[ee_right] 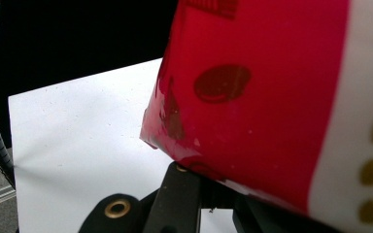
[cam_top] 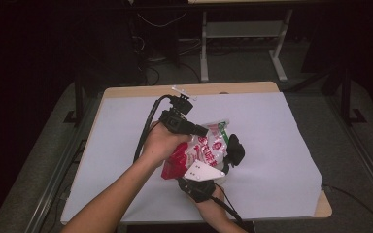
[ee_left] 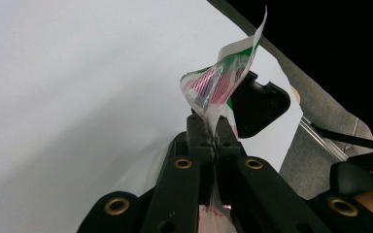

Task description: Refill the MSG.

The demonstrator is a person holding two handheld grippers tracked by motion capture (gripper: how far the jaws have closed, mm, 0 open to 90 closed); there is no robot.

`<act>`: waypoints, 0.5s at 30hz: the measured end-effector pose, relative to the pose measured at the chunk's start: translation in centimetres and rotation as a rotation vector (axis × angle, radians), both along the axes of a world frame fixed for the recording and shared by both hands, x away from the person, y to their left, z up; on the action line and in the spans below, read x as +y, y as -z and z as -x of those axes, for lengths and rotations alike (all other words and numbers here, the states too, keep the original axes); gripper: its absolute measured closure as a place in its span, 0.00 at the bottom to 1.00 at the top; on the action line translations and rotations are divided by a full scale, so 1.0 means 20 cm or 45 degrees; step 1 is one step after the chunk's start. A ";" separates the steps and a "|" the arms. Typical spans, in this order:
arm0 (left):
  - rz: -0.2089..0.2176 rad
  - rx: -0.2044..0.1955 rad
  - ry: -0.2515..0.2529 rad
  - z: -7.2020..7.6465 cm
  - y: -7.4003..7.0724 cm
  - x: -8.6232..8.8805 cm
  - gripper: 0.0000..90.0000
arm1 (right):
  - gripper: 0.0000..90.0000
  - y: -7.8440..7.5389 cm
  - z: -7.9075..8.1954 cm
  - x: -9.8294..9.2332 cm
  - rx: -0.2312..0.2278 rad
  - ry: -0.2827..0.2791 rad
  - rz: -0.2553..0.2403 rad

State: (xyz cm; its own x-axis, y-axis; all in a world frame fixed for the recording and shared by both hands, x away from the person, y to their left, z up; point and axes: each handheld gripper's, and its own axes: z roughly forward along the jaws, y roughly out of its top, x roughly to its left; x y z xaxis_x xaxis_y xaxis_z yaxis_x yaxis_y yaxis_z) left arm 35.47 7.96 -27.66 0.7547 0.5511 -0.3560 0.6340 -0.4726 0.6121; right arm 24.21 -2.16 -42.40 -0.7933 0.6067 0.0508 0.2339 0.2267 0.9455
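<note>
Snack bag (cam_top: 201, 153) is pinched at two places, your left hand-held gripper (ee_left: 212, 141) and right hand-held gripper (ee_right: 209, 187) both clamped on it above the worktop (cam_top: 272, 145), so next pull apart gently to tear it open.

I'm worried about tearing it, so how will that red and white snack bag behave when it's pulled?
The snack bag is probably floppy: its film edge curls above the left gripper. It looks glossy, so likely slippery. It seems light, held off the table.
</note>
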 end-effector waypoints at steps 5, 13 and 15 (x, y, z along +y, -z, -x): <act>-0.002 -0.001 -0.005 0.00 0.00 -0.01 1.00 | 1.00 0.00 0.00 0.00 -0.005 -0.004 -0.001; -0.015 -0.001 -0.007 0.00 0.00 -0.01 1.00 | 1.00 0.00 0.00 0.00 -0.004 -0.005 -0.003; -0.018 -0.004 -0.007 0.00 0.00 -0.01 1.00 | 1.00 0.00 0.00 0.00 -0.004 -0.006 -0.004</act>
State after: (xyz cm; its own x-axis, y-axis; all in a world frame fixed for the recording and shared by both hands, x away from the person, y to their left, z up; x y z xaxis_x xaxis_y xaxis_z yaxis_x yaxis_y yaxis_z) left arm 35.51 7.68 -27.70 0.7525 0.5605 -0.3457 0.6348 -0.4777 0.6074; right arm 24.21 -2.19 -42.40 -0.7963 0.6028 0.0504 0.2301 0.2248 0.9468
